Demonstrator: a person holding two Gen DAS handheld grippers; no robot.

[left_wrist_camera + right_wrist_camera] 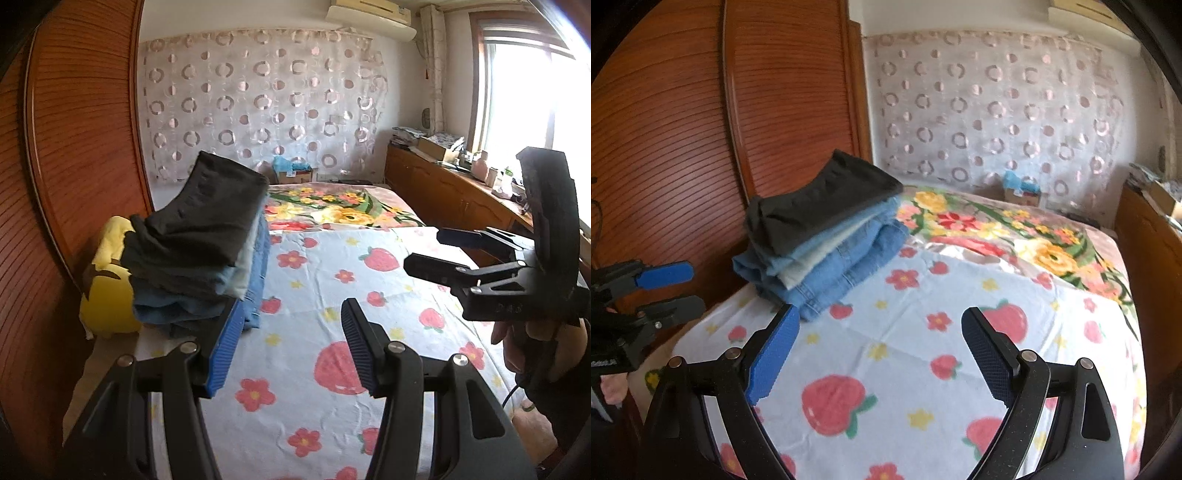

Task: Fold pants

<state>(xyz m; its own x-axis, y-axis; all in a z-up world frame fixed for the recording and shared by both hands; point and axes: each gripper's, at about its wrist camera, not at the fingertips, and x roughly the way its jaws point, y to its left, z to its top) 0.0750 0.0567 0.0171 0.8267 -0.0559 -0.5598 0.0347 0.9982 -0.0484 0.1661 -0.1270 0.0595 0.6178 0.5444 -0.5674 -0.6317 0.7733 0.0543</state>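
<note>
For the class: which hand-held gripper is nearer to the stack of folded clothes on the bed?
Left. The left hand-held gripper has one finger by the stack of folded clothes; the right hand-held gripper sits farther off, across the sheet.

A strawberry-print sheet (908, 332) is covering the bed beside a slatted wooden wardrobe (683, 129); a circle-patterned curtain (258, 103) is hanging behind.
</note>
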